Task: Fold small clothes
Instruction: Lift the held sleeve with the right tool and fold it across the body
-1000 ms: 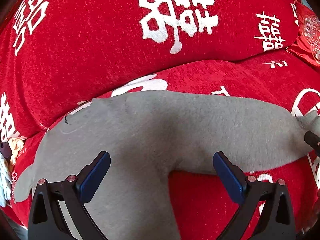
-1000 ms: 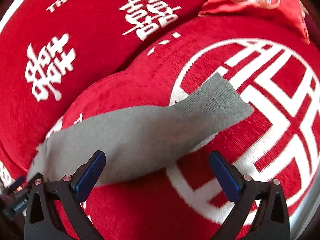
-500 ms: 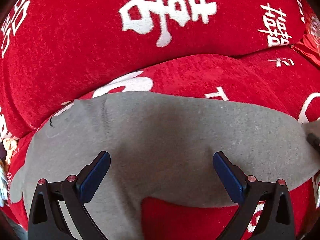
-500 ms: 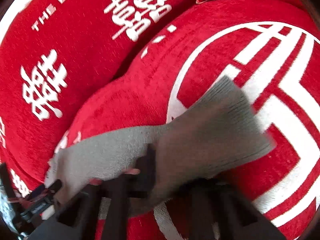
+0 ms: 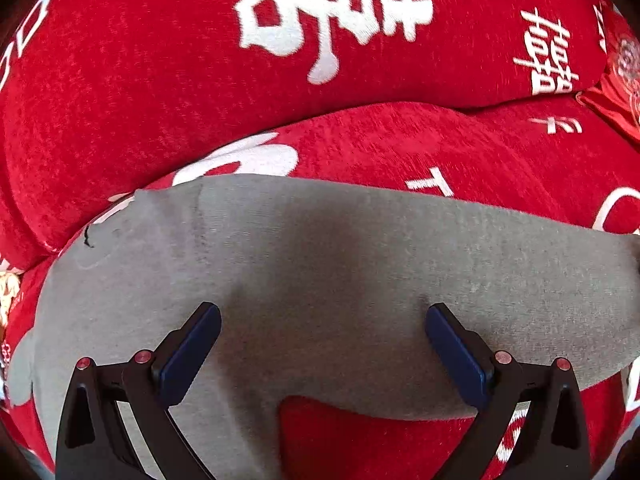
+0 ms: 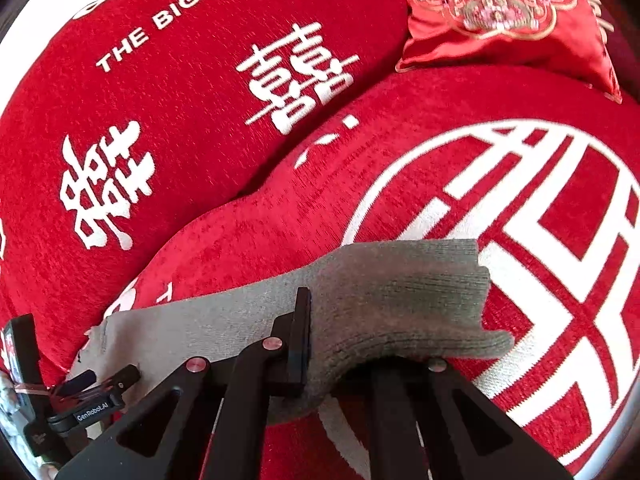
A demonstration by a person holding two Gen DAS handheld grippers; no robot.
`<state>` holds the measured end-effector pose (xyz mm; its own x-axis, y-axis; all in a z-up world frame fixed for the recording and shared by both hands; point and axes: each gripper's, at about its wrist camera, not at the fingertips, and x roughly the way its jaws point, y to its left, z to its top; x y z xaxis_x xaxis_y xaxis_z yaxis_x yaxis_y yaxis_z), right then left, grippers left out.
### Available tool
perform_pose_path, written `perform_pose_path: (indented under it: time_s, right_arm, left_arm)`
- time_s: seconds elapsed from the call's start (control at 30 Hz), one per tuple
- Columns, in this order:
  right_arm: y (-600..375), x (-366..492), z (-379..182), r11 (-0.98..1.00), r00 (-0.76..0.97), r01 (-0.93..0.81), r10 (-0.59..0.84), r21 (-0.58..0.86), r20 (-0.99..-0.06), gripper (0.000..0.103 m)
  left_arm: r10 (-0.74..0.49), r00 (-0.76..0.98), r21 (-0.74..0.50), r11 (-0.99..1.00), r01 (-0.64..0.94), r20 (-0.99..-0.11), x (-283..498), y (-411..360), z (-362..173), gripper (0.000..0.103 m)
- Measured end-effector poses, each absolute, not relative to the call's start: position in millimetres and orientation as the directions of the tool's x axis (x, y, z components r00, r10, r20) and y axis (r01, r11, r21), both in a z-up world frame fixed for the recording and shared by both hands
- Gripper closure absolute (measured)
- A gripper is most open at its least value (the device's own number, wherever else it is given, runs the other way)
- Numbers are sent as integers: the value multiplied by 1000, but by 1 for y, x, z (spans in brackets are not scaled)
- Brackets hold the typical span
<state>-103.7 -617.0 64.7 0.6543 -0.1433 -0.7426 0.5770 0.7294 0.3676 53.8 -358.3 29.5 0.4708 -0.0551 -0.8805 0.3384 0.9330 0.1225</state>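
A grey sock (image 5: pixel 340 272) lies stretched across a red seat cushion (image 5: pixel 460 152). My left gripper (image 5: pixel 322 344) hovers just over its foot part, open, blue pads wide apart with only flat cloth below. In the right wrist view the sock's ribbed cuff end (image 6: pixel 412 296) is bunched and lifted off the cushion, draped over my right gripper (image 6: pixel 316 344), which is shut on it. The cuff hides the right finger. The left gripper (image 6: pixel 86 386) shows at the lower left of that view, over the sock's far end.
A red back cushion (image 6: pixel 180 100) with white characters and "THE BIGDAY" rises behind the seat. A red embroidered satin pillow (image 6: pixel 504 12) sits at the back right. Pale crumpled fabric (image 5: pixel 6 292) lies at the far left edge.
My right gripper shut on the sock's cuff and raised it, bunching the cloth. The left gripper sank closer over the sock's foot and stayed open.
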Motion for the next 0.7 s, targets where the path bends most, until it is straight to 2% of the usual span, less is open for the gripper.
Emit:
perform_pose_path:
  time_s: [0.37,0.5,0.7]
  right_arm:
    - [-597,-101,97,771,648,579,-239,264,-723,98]
    - [-592,-99,102,779,642,582,-261,236,-721,98]
    - [-586,-97,109,785,637,583,-283,208,-717,98]
  left_arm:
    - [-100,477,50,955,291,-873,63,-324,45,0]
    - [-54,430,88,950,301,-901,70,-324,25,0]
    - [-102,408,31,951,306,-907,70,-317,20,0]
